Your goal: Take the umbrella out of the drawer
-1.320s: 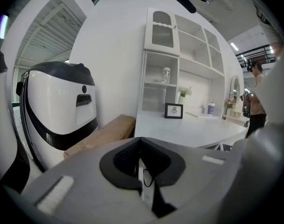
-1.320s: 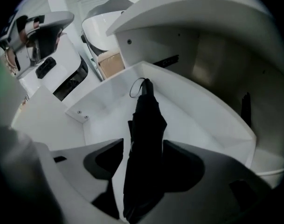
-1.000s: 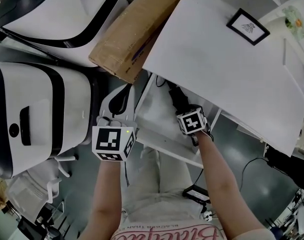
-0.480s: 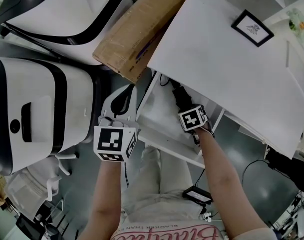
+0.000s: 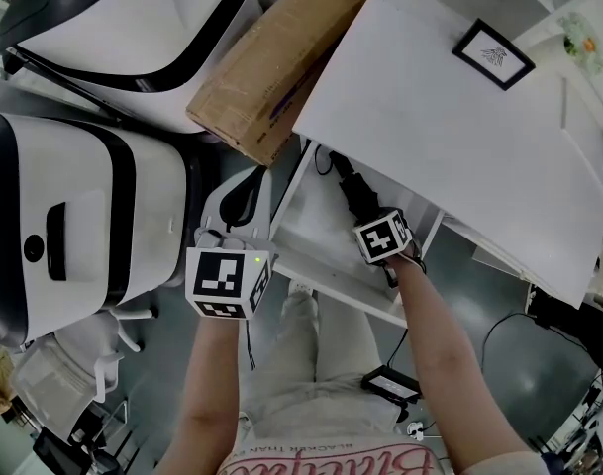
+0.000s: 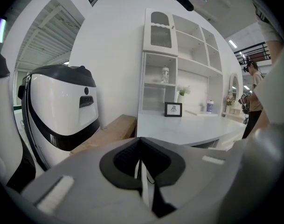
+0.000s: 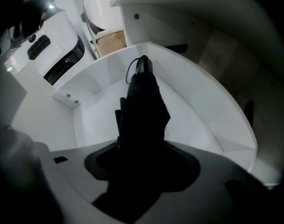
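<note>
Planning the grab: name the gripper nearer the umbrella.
Right. The right gripper reaches into the drawer, its tongs just closing, umbrella between them; the left gripper hangs outside the drawer.

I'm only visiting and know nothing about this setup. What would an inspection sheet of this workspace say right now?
Surface: white desk top, a picture frame standing on it.
Job's things: black umbrella lying in the open drawer under the desk.
Clutter: cardboard box beside the desk.
Grippers: left gripper jaws together, empty; right gripper jaws wide round the umbrella, just been closing, no grip seen.
Cables: black cable on the floor.
Surroundings: large white-and-black machines; white shelf unit.
</note>
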`<action>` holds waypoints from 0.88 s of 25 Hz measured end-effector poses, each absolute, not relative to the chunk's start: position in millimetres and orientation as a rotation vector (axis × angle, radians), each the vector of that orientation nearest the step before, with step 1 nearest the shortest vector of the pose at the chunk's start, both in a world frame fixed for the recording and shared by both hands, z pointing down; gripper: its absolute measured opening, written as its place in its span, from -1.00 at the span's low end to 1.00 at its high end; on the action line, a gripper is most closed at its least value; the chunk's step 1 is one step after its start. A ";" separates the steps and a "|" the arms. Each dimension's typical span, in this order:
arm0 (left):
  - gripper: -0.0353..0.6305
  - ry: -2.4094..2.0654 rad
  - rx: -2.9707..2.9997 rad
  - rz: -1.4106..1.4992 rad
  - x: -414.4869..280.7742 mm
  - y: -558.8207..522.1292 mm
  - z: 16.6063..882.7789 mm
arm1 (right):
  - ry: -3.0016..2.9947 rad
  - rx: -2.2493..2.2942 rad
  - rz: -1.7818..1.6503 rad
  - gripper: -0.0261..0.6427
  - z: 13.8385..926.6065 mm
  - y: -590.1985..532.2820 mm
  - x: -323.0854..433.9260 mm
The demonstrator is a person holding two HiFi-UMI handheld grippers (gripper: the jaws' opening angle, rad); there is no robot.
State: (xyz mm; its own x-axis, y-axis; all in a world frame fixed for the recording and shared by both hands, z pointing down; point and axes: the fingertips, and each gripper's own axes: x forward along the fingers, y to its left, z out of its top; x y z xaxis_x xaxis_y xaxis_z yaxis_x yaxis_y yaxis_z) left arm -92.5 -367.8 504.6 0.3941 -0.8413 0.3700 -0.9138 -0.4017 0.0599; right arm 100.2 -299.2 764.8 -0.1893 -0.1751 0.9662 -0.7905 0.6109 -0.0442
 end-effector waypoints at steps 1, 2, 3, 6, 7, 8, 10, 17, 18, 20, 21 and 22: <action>-0.87 -1.547 2.402 0.409 -92.2 -366.9 502.7 | -1.707 0.798 0.675 -0.21 761.8 -297.7 99.4; -0.87 -1.546 2.404 0.404 -91.4 -366.3 500.7 | -1.712 0.795 0.669 -0.21 758.6 -296.6 98.6; -0.87 -1.544 2.409 0.399 -90.4 -365.8 498.8 | -1.717 0.793 0.661 -0.21 755.0 -295.8 97.7; -0.87 -1.538 2.421 0.387 -89.1 -363.8 493.3 | -1.733 0.795 0.641 -0.21 742.1 -293.0 93.9; -0.87 -1.538 2.422 0.382 -89.2 -363.3 491.1 | -1.738 0.799 0.637 -0.21 737.5 -292.4 92.6; -0.87 -1.540 2.422 0.375 -89.3 -363.0 488.6 | -1.743 0.804 0.634 -0.21 732.9 -292.1 91.6; -0.87 -1.543 2.423 0.360 -88.7 -361.9 483.5 | -1.750 0.811 0.631 -0.21 723.9 -290.8 90.9; -0.87 -1.551 2.450 0.321 -86.3 -353.3 461.2 | -1.776 0.813 0.583 -0.21 695.3 -280.7 88.3; -0.87 -1.553 2.455 0.316 -86.6 -351.4 457.6 | -1.780 0.815 0.578 -0.21 691.3 -279.1 88.0; -0.87 -1.559 2.464 0.308 -88.0 -347.6 450.8 | -1.787 0.811 0.568 -0.21 683.4 -275.6 86.6; -0.87 -1.562 2.469 0.301 -88.9 -345.7 447.1 | -1.794 0.807 0.559 -0.21 679.1 -274.5 85.5; -0.87 -1.565 2.473 0.293 -90.0 -343.6 443.4 | -1.801 0.803 0.546 -0.21 674.8 -273.7 84.4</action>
State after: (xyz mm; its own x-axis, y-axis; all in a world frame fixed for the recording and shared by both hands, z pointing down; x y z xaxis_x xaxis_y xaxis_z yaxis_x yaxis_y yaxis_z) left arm -90.0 -343.6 443.4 0.4195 -0.8662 0.2716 -0.9058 -0.4191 0.0626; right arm 84.4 -273.7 674.8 -0.2328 -0.2665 0.9353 -0.7408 0.6717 0.0070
